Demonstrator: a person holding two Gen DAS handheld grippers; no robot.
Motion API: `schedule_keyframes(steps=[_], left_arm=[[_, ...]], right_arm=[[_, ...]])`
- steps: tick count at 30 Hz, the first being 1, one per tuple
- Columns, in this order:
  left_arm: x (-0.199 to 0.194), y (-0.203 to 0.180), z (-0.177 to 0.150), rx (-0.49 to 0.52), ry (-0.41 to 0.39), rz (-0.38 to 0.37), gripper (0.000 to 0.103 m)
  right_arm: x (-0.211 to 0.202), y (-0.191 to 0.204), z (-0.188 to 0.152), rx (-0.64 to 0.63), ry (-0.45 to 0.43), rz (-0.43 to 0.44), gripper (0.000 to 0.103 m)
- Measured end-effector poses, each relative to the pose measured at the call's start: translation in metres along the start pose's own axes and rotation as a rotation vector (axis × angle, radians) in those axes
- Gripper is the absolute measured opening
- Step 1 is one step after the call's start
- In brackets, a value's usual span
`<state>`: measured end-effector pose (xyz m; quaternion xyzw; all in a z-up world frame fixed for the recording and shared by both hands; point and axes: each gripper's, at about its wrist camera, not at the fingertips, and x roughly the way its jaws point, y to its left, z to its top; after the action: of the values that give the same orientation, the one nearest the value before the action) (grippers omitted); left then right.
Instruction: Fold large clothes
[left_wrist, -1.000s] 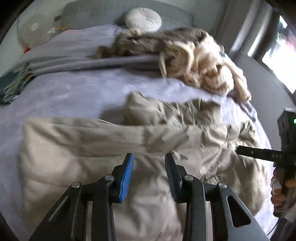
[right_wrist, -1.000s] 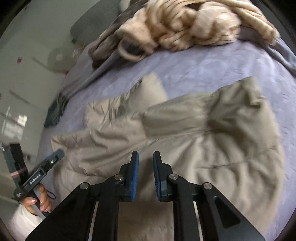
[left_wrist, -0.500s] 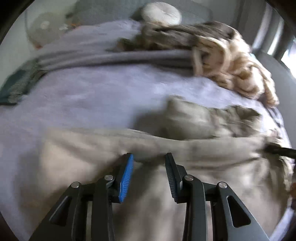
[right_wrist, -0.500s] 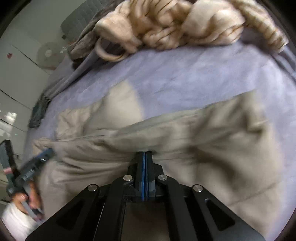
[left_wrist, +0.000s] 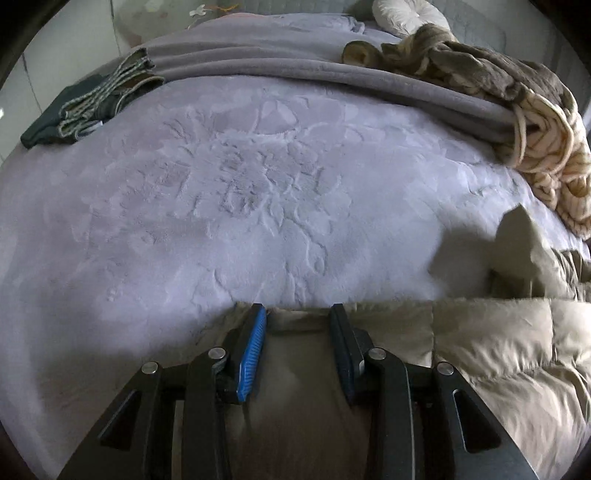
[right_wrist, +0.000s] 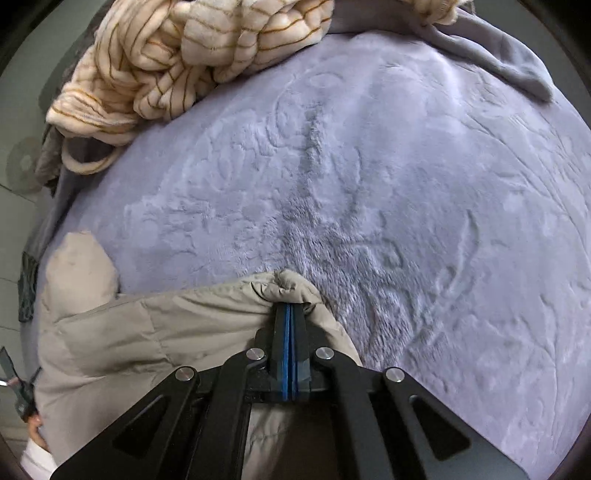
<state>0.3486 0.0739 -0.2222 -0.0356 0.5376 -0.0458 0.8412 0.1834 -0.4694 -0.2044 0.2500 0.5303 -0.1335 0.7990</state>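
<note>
Lavender plush bedspread (left_wrist: 258, 192), a beige puffer jacket (left_wrist: 509, 354) at its near edge.
The right gripper (right_wrist: 289, 314) pinched a bunched jacket edge tight; the left gripper (left_wrist: 297, 325) stood partly apart with jacket fabric between its fingers, grip unclear. Farther back lay a striped cream blanket (right_wrist: 192, 55).

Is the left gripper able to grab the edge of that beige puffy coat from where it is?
Probably yes: the left gripper has its jaws apart astride the coat's edge, with nothing in between.
</note>
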Motion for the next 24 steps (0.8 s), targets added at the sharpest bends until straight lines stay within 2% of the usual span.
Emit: schedule_keyframes(steps=[4,10,12,14,15,16,17,24], left_arm=[[-0.007,0.004,0.005,-0.028,0.004,0.002,0.038],[-0.036,0.026,0.002,-0.08,-0.004,0.079,0.038],[-0.05,0.032,-0.003,-0.077,-0.008,0.077,0.038],[-0.064,0.033,-0.012,-0.056,-0.013,0.081,0.039],[-0.071,0.032,-0.017,-0.045,-0.012,0.082,0.045],[-0.079,0.032,-0.023,-0.039,-0.017,0.086,0.059],[-0.087,0.031,-0.028,-0.036,-0.029,0.088,0.064],[-0.125,0.017,-0.078,-0.01,0.014,0.027,0.064]], right_arm=[[-0.003,0.006,0.004,-0.007,-0.004,-0.027,0.0],[-0.039,0.004,-0.005,0.023,-0.053,-0.025,0.007],[-0.054,0.003,-0.011,0.03,-0.073,-0.011,0.011],[-0.07,0.001,-0.019,0.034,-0.09,0.005,0.021],[-0.078,0.0,-0.025,0.034,-0.099,0.014,0.024],[-0.085,0.0,-0.03,0.033,-0.106,0.021,0.027],[-0.092,0.0,-0.035,0.031,-0.11,0.029,0.031],[-0.119,0.003,-0.079,0.048,-0.09,0.09,0.034]])
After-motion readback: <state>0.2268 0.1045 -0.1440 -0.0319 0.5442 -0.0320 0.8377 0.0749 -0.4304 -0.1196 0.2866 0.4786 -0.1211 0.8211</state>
